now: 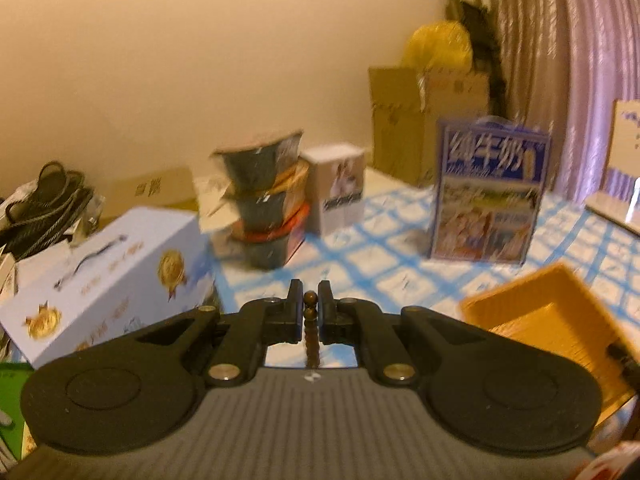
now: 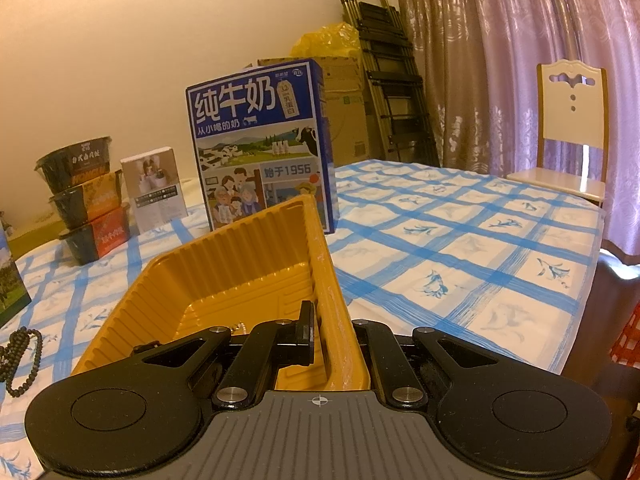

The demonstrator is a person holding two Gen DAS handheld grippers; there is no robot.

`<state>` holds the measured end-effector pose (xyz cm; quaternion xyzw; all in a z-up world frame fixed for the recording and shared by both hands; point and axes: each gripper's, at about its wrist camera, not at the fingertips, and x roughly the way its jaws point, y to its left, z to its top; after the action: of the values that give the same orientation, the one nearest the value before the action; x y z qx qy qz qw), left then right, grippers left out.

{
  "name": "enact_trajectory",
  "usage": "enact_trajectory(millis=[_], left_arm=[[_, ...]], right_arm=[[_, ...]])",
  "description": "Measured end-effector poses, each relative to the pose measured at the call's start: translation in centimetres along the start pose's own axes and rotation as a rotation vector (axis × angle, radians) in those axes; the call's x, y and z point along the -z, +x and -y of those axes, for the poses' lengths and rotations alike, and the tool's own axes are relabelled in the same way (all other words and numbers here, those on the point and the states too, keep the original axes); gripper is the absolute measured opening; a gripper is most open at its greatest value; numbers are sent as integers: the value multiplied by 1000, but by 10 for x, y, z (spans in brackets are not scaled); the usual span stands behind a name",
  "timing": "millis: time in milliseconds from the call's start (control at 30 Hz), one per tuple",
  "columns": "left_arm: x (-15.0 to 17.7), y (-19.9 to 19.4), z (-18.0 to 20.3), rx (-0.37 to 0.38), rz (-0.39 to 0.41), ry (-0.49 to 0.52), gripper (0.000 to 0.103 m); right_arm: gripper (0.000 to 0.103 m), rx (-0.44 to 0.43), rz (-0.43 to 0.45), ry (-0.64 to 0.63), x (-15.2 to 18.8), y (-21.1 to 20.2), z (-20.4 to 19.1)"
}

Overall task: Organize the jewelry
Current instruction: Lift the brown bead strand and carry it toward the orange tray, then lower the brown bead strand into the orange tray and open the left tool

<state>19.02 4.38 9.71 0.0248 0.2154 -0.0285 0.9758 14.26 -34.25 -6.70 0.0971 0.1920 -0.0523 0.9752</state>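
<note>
Table, blue-checked cloth, lies ahead of both grippers. Yellow ribbed tray: its side wall is clamped in the right gripper; a small pale chain seems to lie inside. Left gripper pinches a strand of brown beads, hanging below its fingers. Dark bead string rests left of the tray.

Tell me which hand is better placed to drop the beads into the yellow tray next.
The left. The left gripper already pinches the brown bead strand between its fingers, lifted off the table with the yellow tray close beside it. The right gripper is busy clamping the tray's wall, steadying it.
</note>
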Motion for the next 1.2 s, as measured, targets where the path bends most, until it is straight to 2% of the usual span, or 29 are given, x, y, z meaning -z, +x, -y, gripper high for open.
enact_trajectory(millis=[300,800,1033,1200], left_arm=[[-29,-32,27,98,80,4,6],[-41,-25,114,400,93,-76,6],[-34,-2,162,527,48,-147,6],[-10,28,193,582,-59,-200,6]], right_arm=[[7,-1,1,-1,0,0,0],[7,-8,8,1,-2,-1,2],[7,-9,15,-4,-4,0,-16],[7,-14,15,3,-4,0,-16]])
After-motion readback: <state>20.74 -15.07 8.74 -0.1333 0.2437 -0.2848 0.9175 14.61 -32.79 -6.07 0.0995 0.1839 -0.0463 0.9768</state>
